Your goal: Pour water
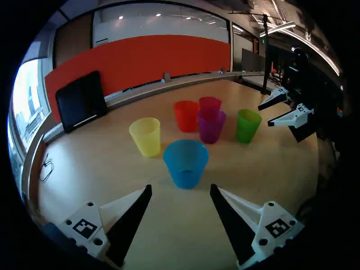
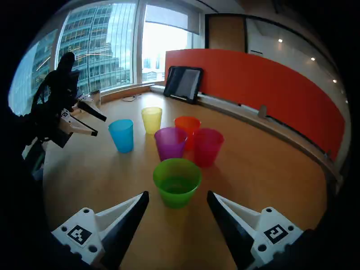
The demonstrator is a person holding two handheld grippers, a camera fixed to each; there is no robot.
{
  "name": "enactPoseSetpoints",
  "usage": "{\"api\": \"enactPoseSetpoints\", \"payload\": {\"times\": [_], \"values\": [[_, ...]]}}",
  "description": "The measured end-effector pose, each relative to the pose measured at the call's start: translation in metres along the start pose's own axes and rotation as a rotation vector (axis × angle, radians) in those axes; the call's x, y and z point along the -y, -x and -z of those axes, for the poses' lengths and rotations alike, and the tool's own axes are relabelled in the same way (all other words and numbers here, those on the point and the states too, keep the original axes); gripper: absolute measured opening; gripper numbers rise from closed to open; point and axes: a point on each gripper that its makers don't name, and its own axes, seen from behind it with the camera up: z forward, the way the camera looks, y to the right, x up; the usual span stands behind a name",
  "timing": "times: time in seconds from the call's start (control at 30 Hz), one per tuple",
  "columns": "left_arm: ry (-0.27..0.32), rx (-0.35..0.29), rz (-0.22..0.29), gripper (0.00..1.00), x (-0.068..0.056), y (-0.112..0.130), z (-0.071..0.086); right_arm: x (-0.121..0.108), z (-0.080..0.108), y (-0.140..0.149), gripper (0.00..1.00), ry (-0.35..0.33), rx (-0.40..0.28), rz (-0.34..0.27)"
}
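- Left gripper [image 1: 180, 186]: near, low over the table; jaws spread wide, level, pointing forward.
- Right gripper [image 2: 177, 193]: near, low over the table; jaws spread equally wide, level.
- Left gripper view: right gripper far right, jaws parted, tips pointing left.
- Right gripper view: left gripper far left, jaws parted, tips pointing right.

From our left gripper [image 1: 180, 189], the blue cup [image 1: 185, 162] stands at 12 o'clock, just beyond the spread fingers [image 1: 130, 216]. The yellow cup [image 1: 145, 136] blocks 11; bare worktop [image 1: 85, 171] lies free at 9 and 10. Behind, the purple cup [image 1: 210, 125], orange cup [image 1: 186, 115] and pink cup [image 1: 209, 103] crowd together, with no gap we can see. The green cup [image 1: 248, 125] stands apart between 1 and 2, a narrow lane beside the purple cup. Our right gripper [image 1: 264, 116] hangs just beyond it.
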Motion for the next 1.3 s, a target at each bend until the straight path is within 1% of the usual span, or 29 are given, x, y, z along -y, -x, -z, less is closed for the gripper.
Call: {"api": "enactPoseSetpoints", "payload": {"times": [0.17,0.37,0.57,0.77,0.87,0.97,1.07,1.17,1.3], "values": [[-0.040,-0.057,0.006,0.96,0.002,-0.007,0.013,-0.001,0.016,-0.009,1.00,0.047,-0.054,-0.027],[-0.085,-0.140,-0.006,0.97,0.002,-0.022,0.029,-0.004,0.035,-0.025,1.00,0.103,-0.142,-0.062],[-0.151,-0.231,-0.012,0.96,0.007,-0.038,0.042,-0.015,0.046,-0.037,1.00,0.173,-0.223,-0.105],[-0.230,-0.341,0.001,0.96,0.016,-0.058,0.055,-0.031,0.058,-0.049,1.00,0.258,-0.302,-0.133],[-0.274,-0.386,0.011,0.96,0.024,-0.065,0.062,-0.042,0.065,-0.058,1.00,0.310,-0.352,-0.142],[-0.309,-0.429,0.029,0.96,0.028,-0.073,0.069,-0.055,0.071,-0.063,1.00,0.370,-0.394,-0.158],[-0.340,-0.483,0.043,0.96,0.030,-0.083,0.078,-0.063,0.075,-0.065,1.00,0.418,-0.422,-0.172],[-0.381,-0.535,0.061,0.96,0.036,-0.092,0.089,-0.069,0.081,-0.068,1.00,0.462,-0.455,-0.179],[-0.408,-0.581,0.090,0.96,0.041,-0.098,0.096,-0.077,0.091,-0.076,1.00,0.534,-0.507,-0.182]]}}
